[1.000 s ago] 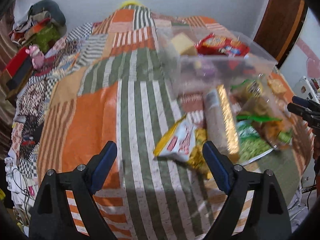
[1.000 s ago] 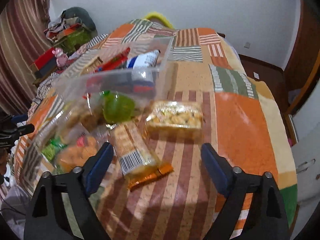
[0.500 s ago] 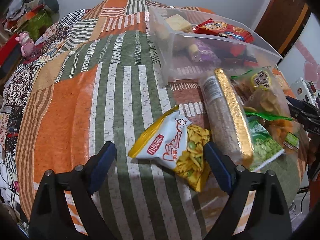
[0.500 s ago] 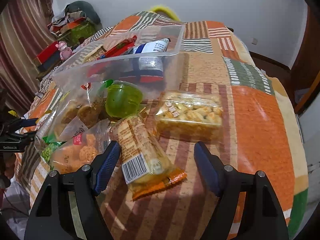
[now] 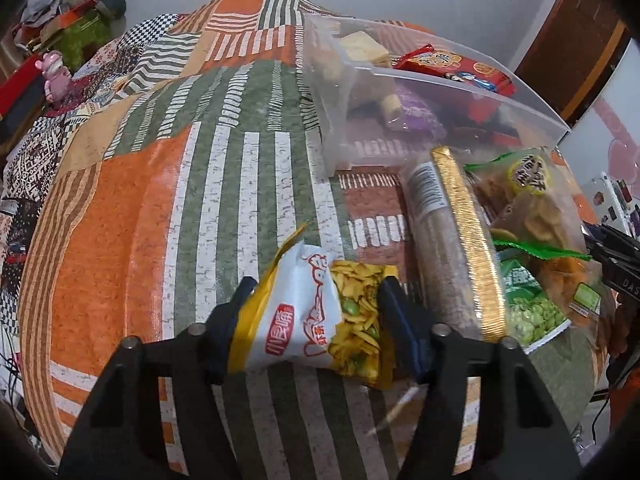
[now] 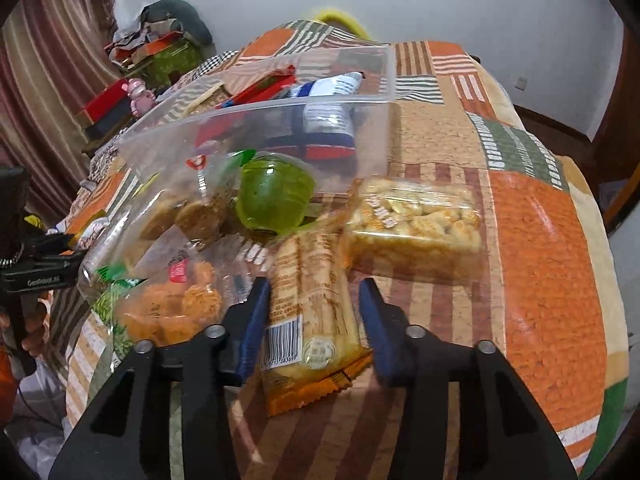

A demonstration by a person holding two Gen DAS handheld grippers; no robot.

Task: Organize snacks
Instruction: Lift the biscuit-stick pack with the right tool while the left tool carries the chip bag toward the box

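My left gripper (image 5: 316,292) has its jaws closing on a white and yellow bag of green-pea crisps (image 5: 304,324); both pads press its crumpled sides just above the patchwork cloth. My right gripper (image 6: 314,300) has its jaws closing around an orange biscuit packet (image 6: 310,344) with a barcode, pads against its long sides. A clear plastic bin (image 5: 460,80) holding several snacks stands behind both, also in the right wrist view as the bin (image 6: 260,108).
A gold-edged long packet (image 5: 452,240), a green pea bag (image 5: 532,312), a green cup (image 6: 272,196), a clear pack of puffed bars (image 6: 412,220) and an orange snack bag (image 6: 176,308) lie between the grippers. Boxes and clothes (image 5: 68,20) are piled far left.
Both grippers went from wide open to closed. The left one dropped onto the white and yellow bag and squeezed it; the right one narrowed onto the orange biscuit packet.
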